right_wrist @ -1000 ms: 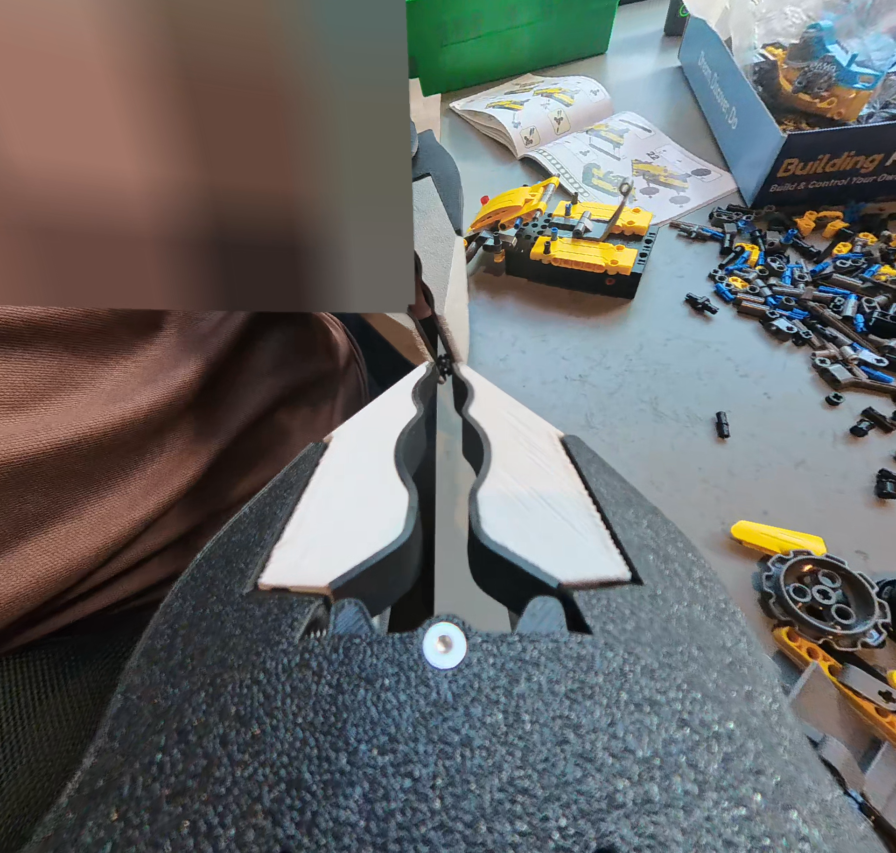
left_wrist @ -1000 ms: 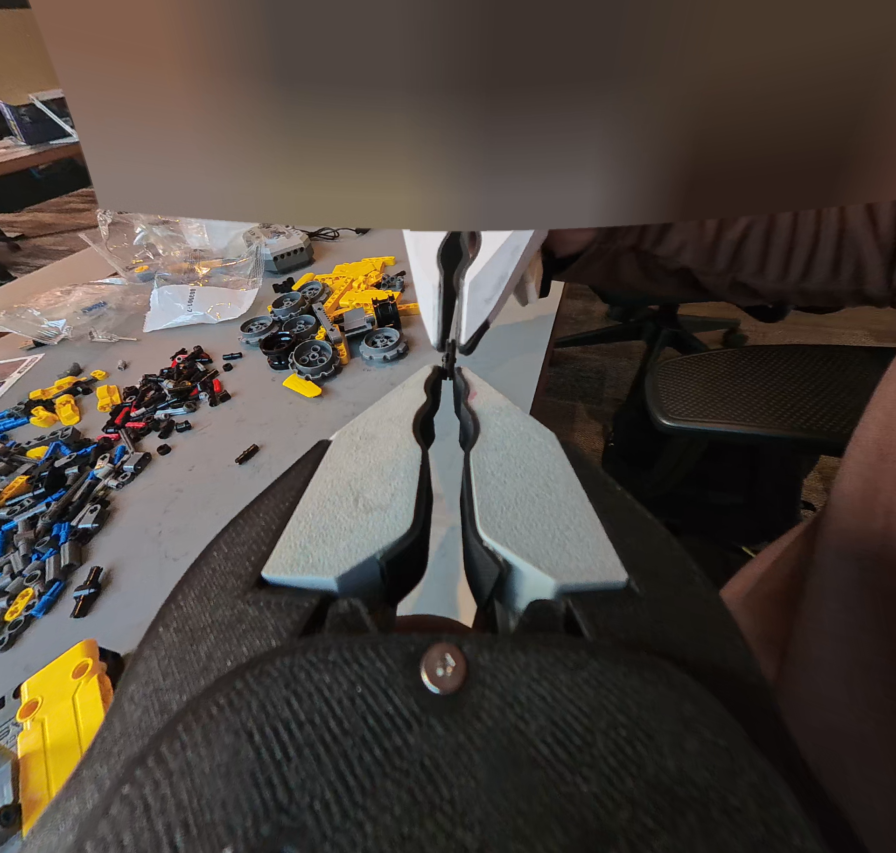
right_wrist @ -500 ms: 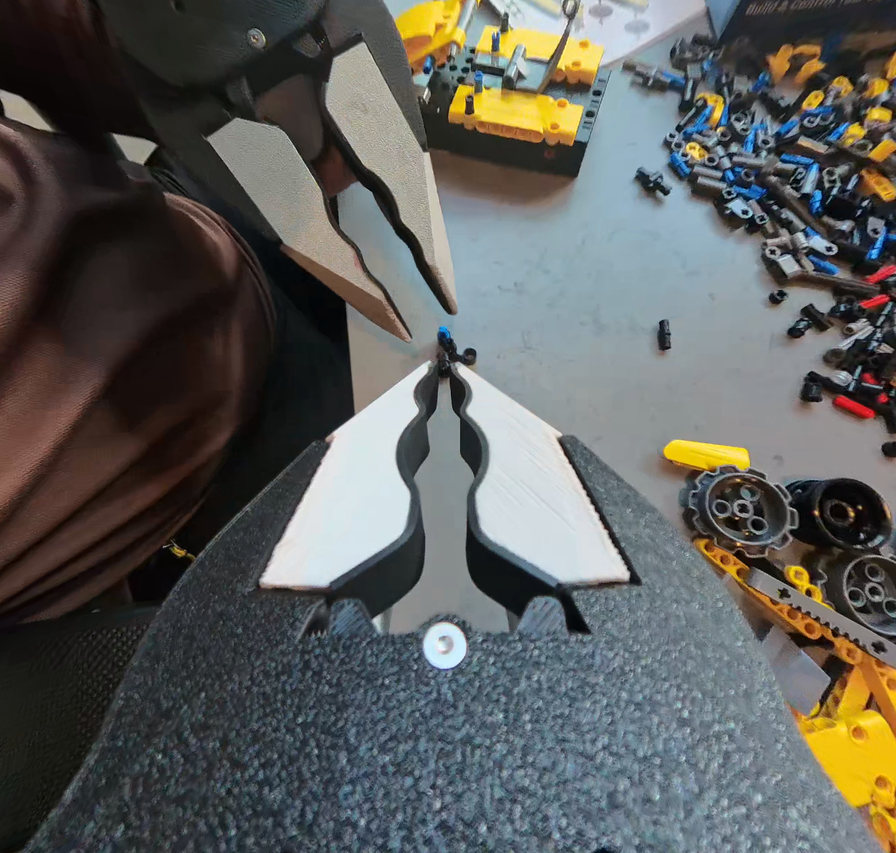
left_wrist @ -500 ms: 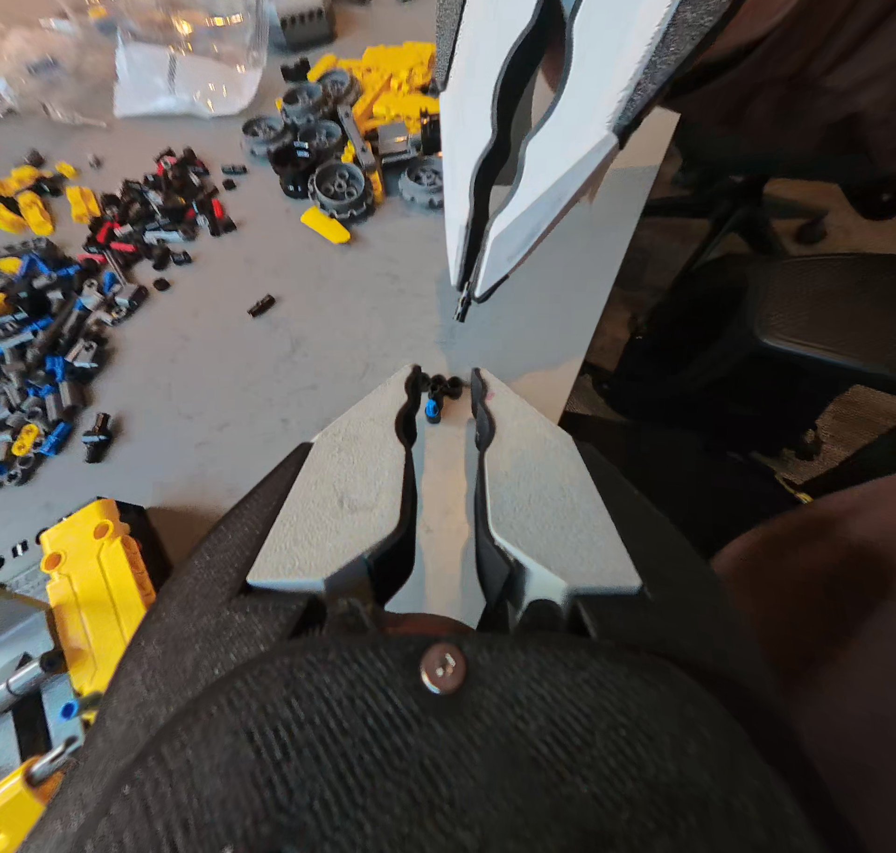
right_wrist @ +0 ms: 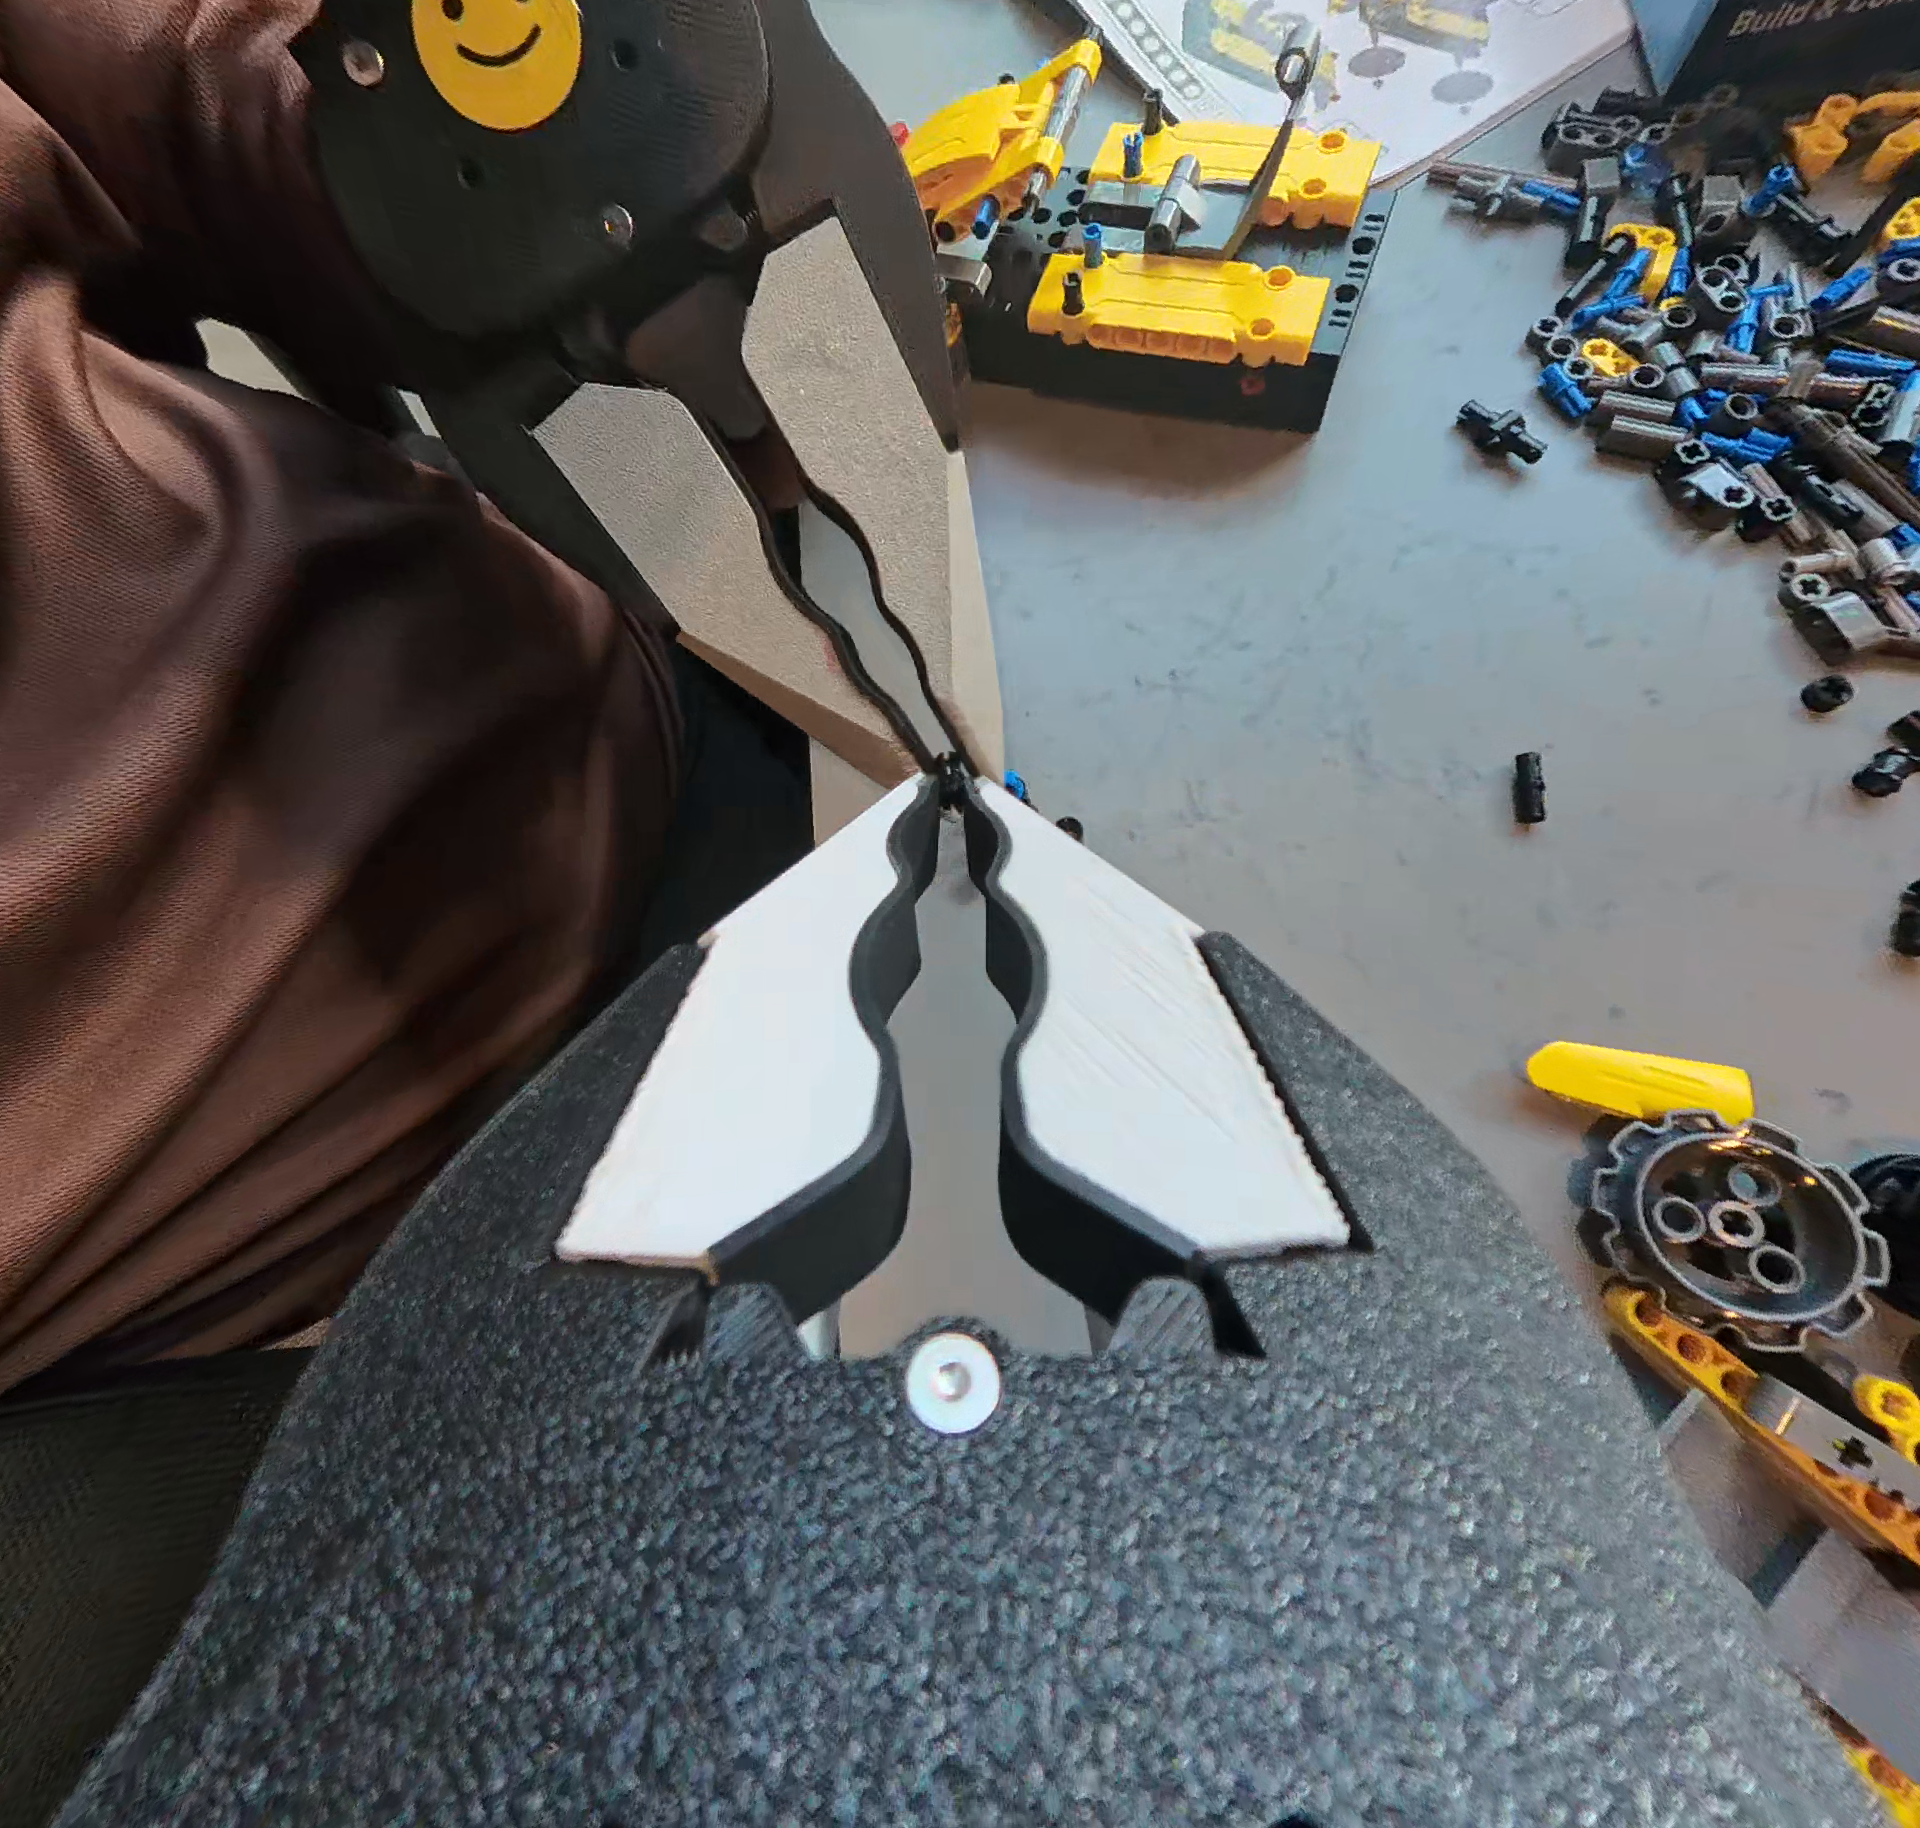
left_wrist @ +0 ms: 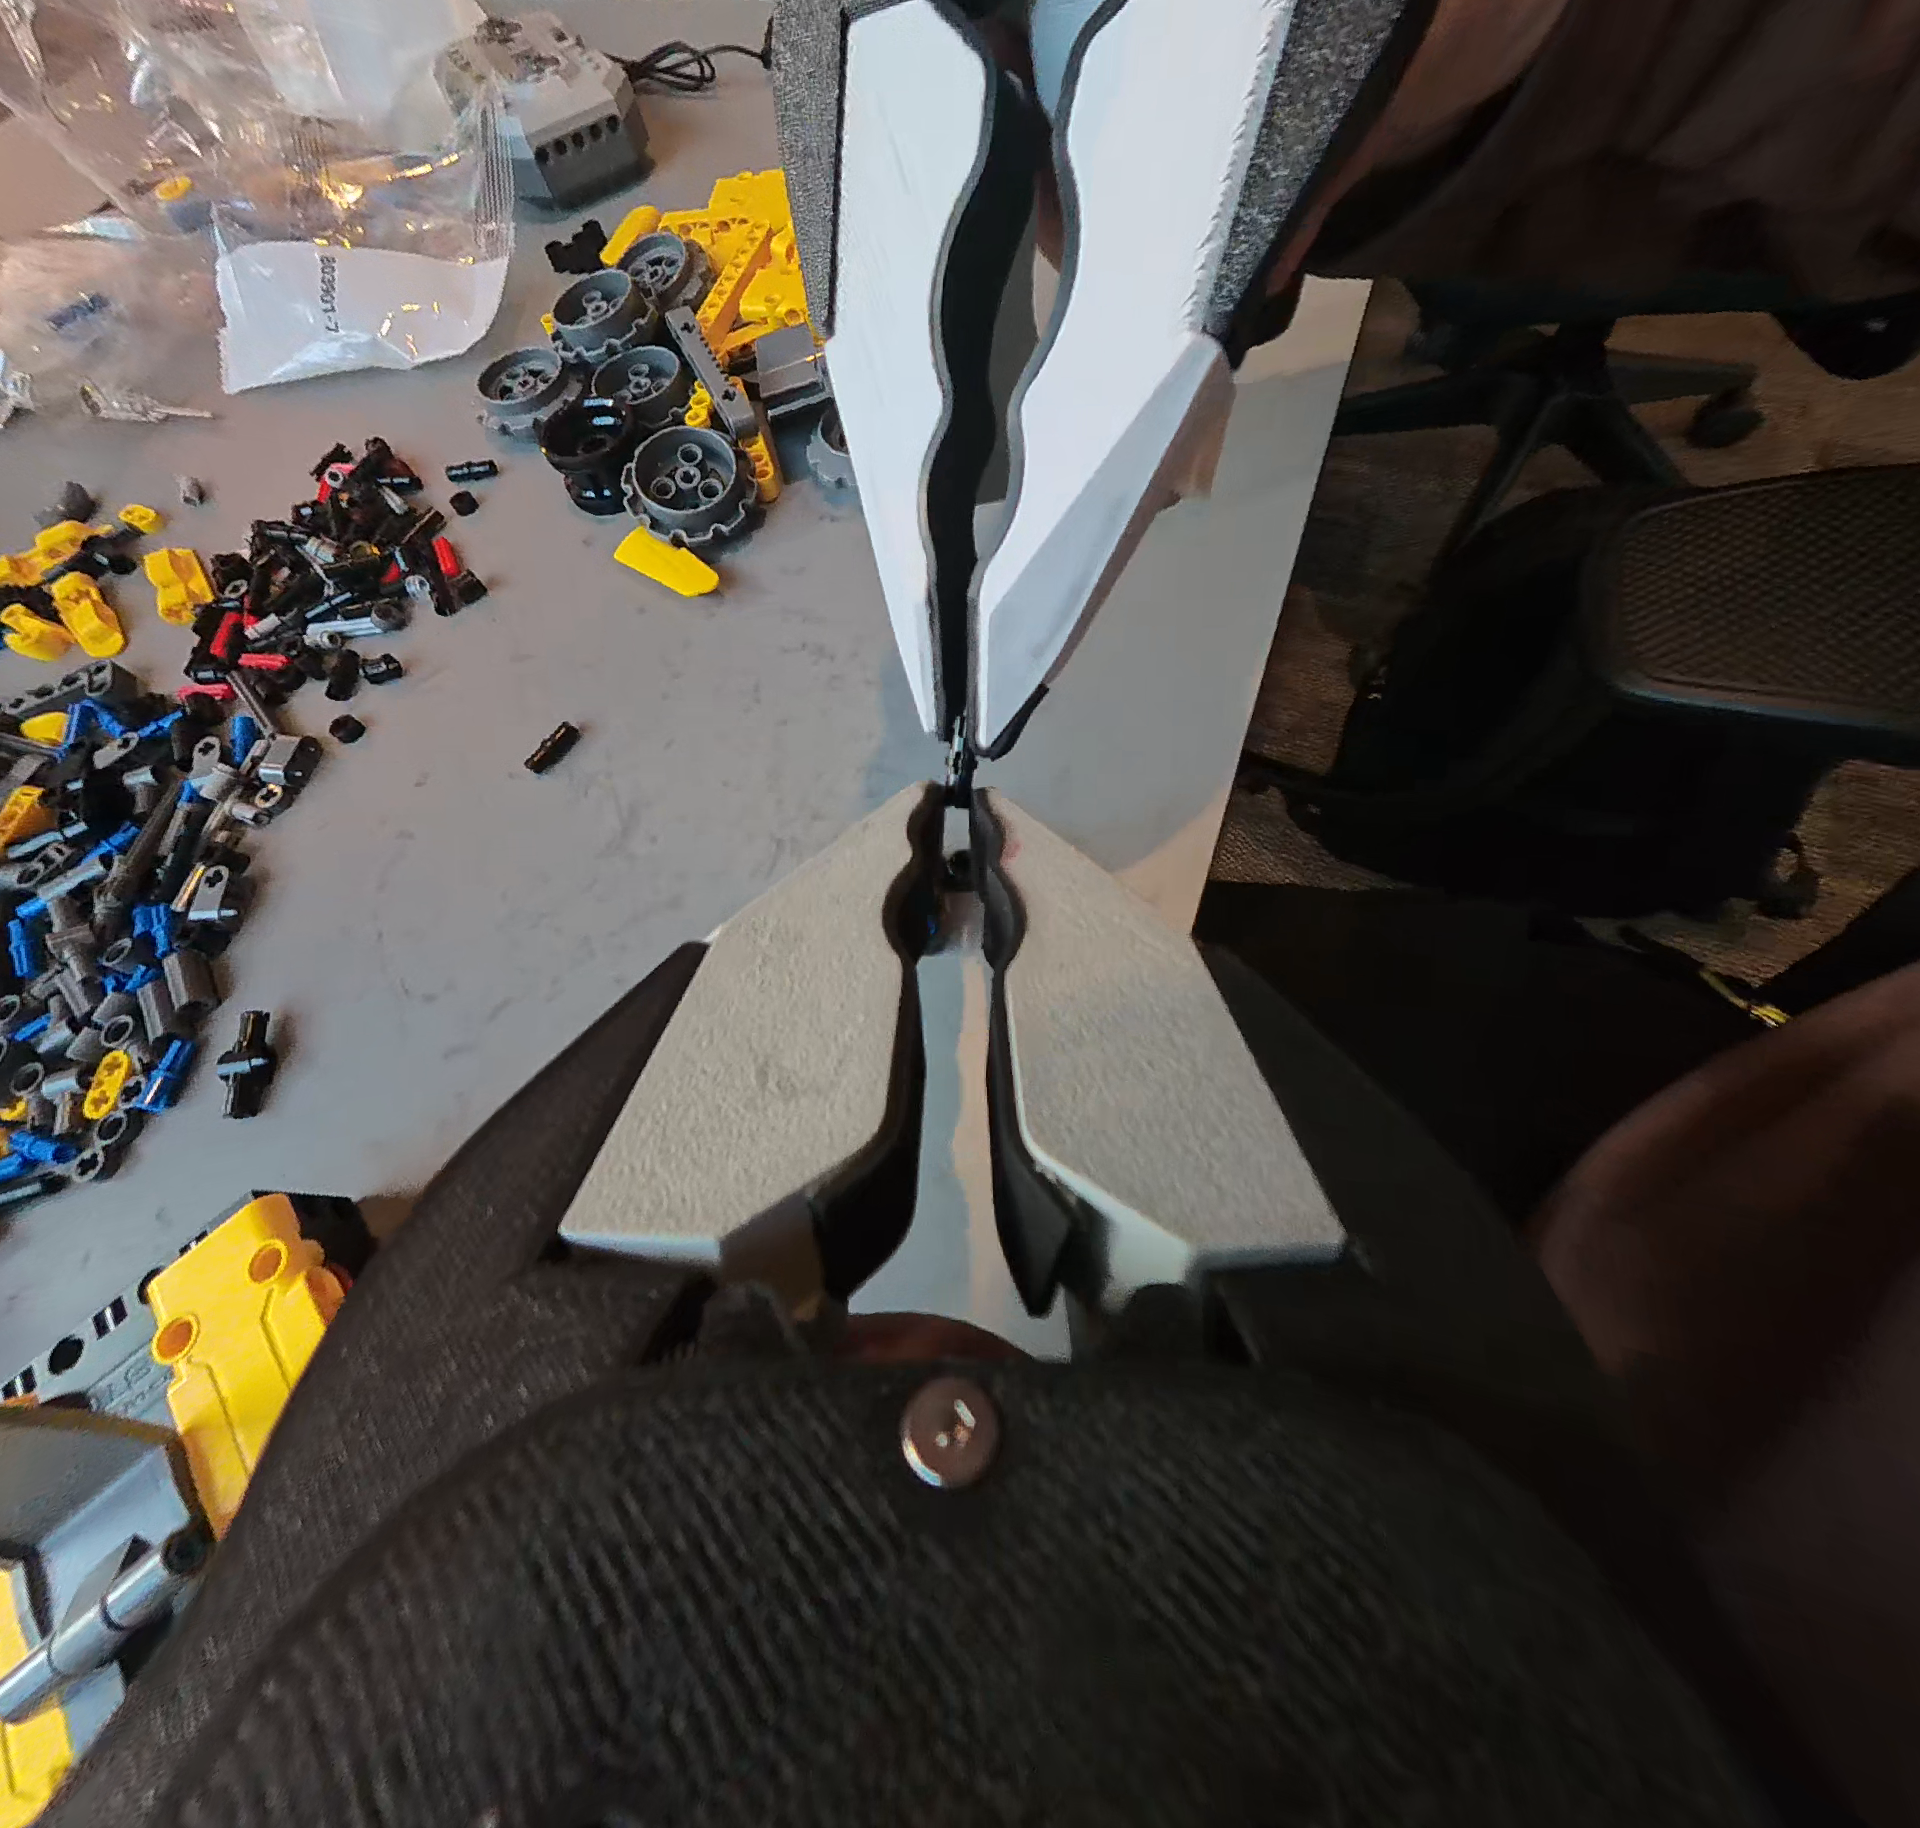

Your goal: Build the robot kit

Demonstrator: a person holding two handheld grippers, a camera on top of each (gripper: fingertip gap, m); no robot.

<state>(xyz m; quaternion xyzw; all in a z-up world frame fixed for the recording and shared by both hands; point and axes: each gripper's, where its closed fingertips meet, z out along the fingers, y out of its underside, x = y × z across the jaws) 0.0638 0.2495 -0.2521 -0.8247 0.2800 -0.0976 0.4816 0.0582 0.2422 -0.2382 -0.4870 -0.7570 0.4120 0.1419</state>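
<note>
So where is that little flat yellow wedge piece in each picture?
Left wrist view: the flat yellow plastic wedge piece lies left of centre, in the upper half, on the grey table.
Right wrist view: it lies near the right edge, below the middle.
Shared landmark: the grey toothed wheel right beside it.

- Left gripper: grey fingers nearly closed, tips pinching a small black piece.
- Right gripper: white fingers likewise, tips meeting the left's tip-to-tip.
</note>
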